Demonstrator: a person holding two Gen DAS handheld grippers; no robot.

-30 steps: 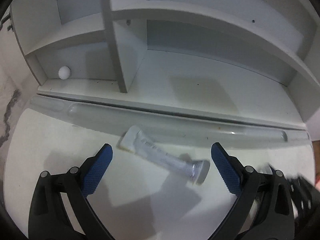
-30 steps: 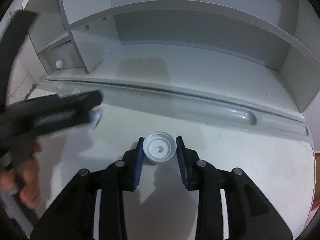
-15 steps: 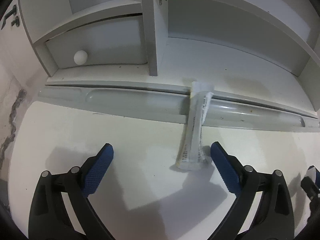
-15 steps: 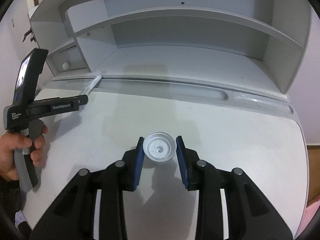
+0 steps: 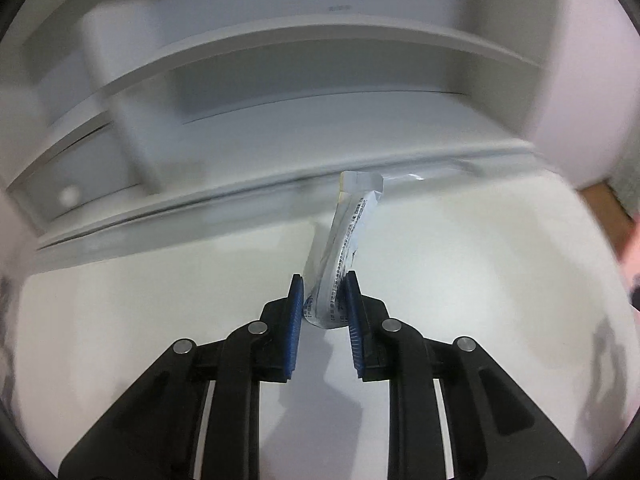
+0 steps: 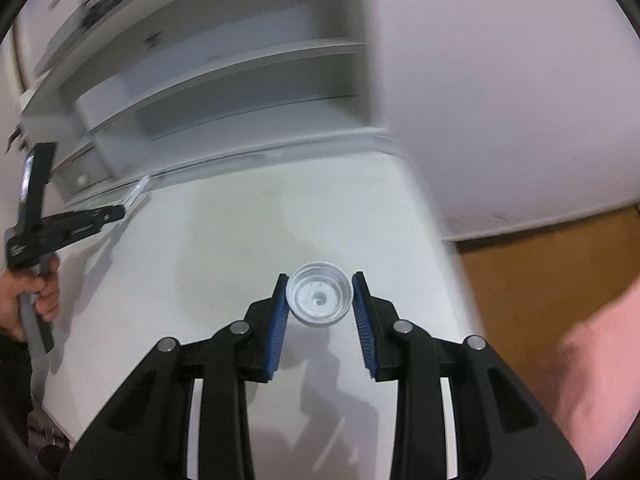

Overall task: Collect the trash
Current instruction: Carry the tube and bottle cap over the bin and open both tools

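Both pieces are grabbed now: left hand-held gripper (image 5: 323, 295) just clamped the flattened white printed tube (image 5: 345, 248), right hand-held gripper (image 6: 320, 300) pinches the round white plastic cap (image 6: 320, 299), so next they'll probably need a bin.

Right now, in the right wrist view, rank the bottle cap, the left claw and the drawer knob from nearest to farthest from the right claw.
1. Bottle cap: between the right claw pads, gripped.
2. Left claw: far left over the desk, holding a wrapper.
3. Drawer knob: behind it, at the shelf's left end.
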